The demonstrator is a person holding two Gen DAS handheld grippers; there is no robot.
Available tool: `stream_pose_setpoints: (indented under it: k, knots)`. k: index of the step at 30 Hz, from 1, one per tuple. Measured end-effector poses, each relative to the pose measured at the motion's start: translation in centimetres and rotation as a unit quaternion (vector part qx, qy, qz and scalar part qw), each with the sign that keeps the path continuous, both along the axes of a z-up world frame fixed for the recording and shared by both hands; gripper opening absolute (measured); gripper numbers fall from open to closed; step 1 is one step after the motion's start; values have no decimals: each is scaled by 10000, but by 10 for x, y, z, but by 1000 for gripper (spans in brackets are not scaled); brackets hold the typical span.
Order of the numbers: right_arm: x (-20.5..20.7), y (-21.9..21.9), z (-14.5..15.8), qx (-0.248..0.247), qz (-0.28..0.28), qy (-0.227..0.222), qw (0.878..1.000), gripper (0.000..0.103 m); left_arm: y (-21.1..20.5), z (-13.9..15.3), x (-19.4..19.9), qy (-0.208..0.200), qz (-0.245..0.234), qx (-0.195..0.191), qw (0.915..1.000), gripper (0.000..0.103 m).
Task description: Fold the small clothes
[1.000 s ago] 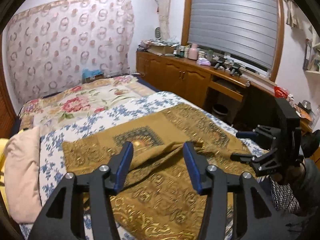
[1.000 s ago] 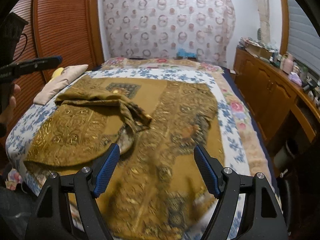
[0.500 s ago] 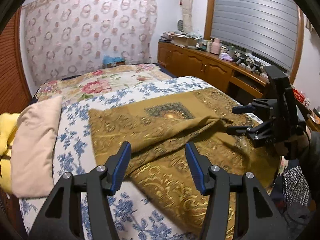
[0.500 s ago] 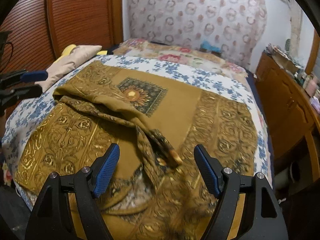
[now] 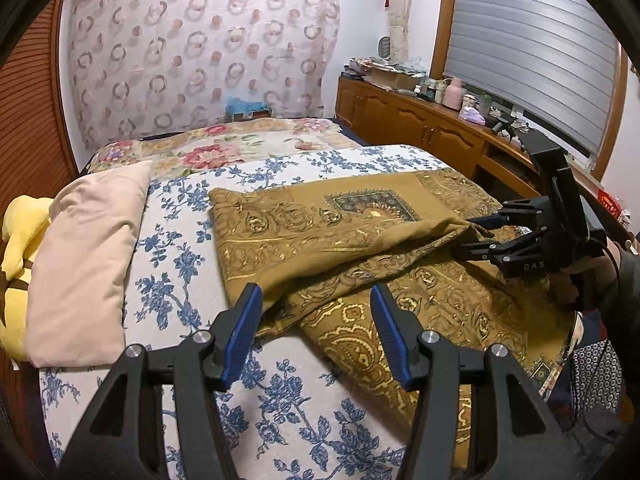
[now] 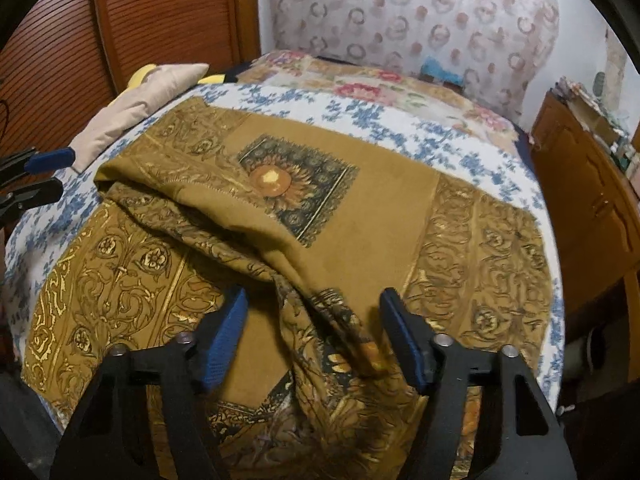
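Mustard cloth (image 6: 360, 216) ridge now sits between the right gripper (image 6: 312, 332), its jaws just narrowing, not yet pinching; left gripper (image 5: 316, 320) spread, empty.

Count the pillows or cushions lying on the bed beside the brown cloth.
2: a beige pillow on the bed's left side, and a yellow cushion partly hidden behind it at the edge. Others may lie out of view.

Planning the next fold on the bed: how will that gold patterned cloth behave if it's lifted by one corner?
The gold patterned cloth is probably floppy: it already sags into soft ridges where it is bunched between the right gripper jaws. It looks thin, so likely light. Lifted by one corner, it would probably drape and drag.
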State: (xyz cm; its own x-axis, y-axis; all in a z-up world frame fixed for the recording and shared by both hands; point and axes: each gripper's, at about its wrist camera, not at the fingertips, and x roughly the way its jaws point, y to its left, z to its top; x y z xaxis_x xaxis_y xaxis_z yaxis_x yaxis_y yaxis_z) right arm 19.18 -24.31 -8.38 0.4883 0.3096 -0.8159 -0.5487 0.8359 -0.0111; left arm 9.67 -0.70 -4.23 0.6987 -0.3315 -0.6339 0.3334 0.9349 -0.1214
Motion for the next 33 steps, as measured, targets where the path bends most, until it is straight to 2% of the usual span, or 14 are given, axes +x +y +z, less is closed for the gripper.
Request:
stream_pose_setpoints:
  k: [1,3,4,6,9,14,19,26,33]
  knots:
    - [0,1,-2,28,50,27,10000,54,1,-1,0,8,7,-2,10000,55]
    - [-3,2,-2,88,146,23,9999,38,3,-2,-1,13,19,-13,10000,55]
    - [-4,3,-2,106,169,9,9998,34,3,-2,-2,15,29,-22,10000,55]
    - [-8,3,1,177,237,-59,9995,13,5,-3,-2,18,44,-36,10000,55]
    - [-15,-3,12,565,183,-146,9981,4,7,-4,-2,7,74,-70,9999,55]
    - [-37,-12,37,1058,175,-484,9930,2,10,-2,-4,-17,128,-134,9998,55]
    - [-63,-22,57,1291,88,-849,9880,2,10,0,-7,-79,110,-166,9998,55]
    - [-87,-50,74,1230,-180,-1173,9853,2,1,4,-9,-139,-13,-155,9998,55]
    - [-93,-88,60,938,-612,-1146,9871,2,-14,7,-9,-161,-170,-111,9997,55]
